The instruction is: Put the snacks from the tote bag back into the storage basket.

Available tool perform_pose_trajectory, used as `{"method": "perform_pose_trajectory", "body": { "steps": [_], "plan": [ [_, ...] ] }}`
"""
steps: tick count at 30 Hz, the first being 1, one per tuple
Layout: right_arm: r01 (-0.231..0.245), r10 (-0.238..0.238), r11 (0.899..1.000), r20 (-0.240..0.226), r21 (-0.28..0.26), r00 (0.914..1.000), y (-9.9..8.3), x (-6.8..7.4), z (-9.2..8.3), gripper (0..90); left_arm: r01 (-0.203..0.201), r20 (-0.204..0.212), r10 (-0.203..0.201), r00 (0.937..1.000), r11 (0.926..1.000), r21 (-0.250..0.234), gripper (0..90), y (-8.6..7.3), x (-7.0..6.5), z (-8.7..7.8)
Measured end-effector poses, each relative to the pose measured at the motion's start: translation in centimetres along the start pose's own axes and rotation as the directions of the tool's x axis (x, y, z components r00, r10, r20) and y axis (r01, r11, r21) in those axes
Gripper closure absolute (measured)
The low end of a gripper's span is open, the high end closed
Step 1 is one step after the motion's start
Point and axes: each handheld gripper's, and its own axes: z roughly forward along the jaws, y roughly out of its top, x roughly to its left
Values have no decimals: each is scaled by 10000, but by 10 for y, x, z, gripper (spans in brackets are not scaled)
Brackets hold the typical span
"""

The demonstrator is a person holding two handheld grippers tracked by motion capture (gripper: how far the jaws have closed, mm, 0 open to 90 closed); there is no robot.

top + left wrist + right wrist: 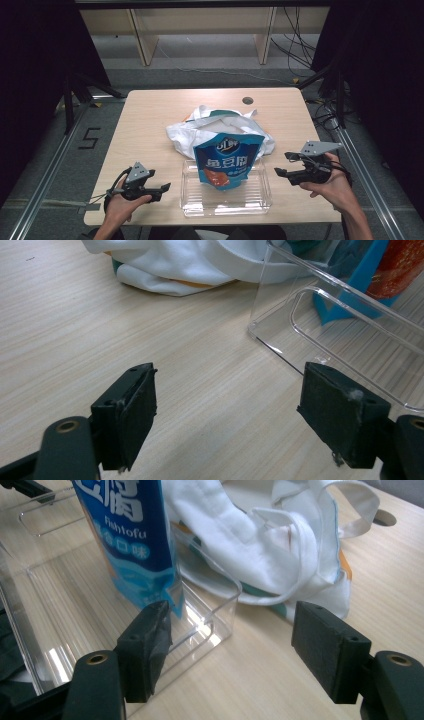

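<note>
Your right gripper (281,164) has its fingers (145,650) spread wide and holding nothing, with the clear plastic bin (207,620) just ahead of the near finger and the blue snack bag (132,540) standing inside it, leaning on its far wall. Your left gripper (162,192) is likewise released, its fingers (125,415) parted over bare surface (100,340), the bin's corner beyond the right-hand finger. The white cloth bag (260,545) lies behind the bin; the snack bag's top is cut off in the right gripper view.
</note>
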Motion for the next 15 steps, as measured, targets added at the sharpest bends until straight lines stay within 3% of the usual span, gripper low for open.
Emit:
{"method": "perform_pose_trajectory", "body": {
  "steps": [2,3,4,7,8,11,14,15],
  "plan": [
    [-331,331,9994,39,88,9994,-3,3,-1,325,269,34,-268,9996,9994,-222,220,0,-2,2],
    [-87,87,10000,17,30,10000,-4,2,-1,324,333,12,-333,9994,9991,-280,220,0,-3,2],
    [-209,209,9998,59,49,9998,-6,3,-1,322,385,32,-384,9993,9987,-325,220,0,-3,3],
    [-368,368,9993,262,-9,9990,-11,7,-1,316,288,11,-288,9996,9992,-278,220,0,-2,2],
    [-482,479,9988,248,84,9985,-12,8,-1,314,6,17,-6,10000,10000,1,219,0,0,0],
    [-394,396,9992,529,-51,9978,-20,12,0,315,77,-22,-77,10000,9999,-86,220,0,-1,0],
    [-523,527,9986,563,-84,9970,-28,14,-1,315,97,-15,-97,10000,9998,-148,220,-1,0,1],
    [-769,769,9970,531,-28,9956,-30,17,-2,315,44,23,-44,10000,10000,-71,220,-1,0,1]
  ]
}}
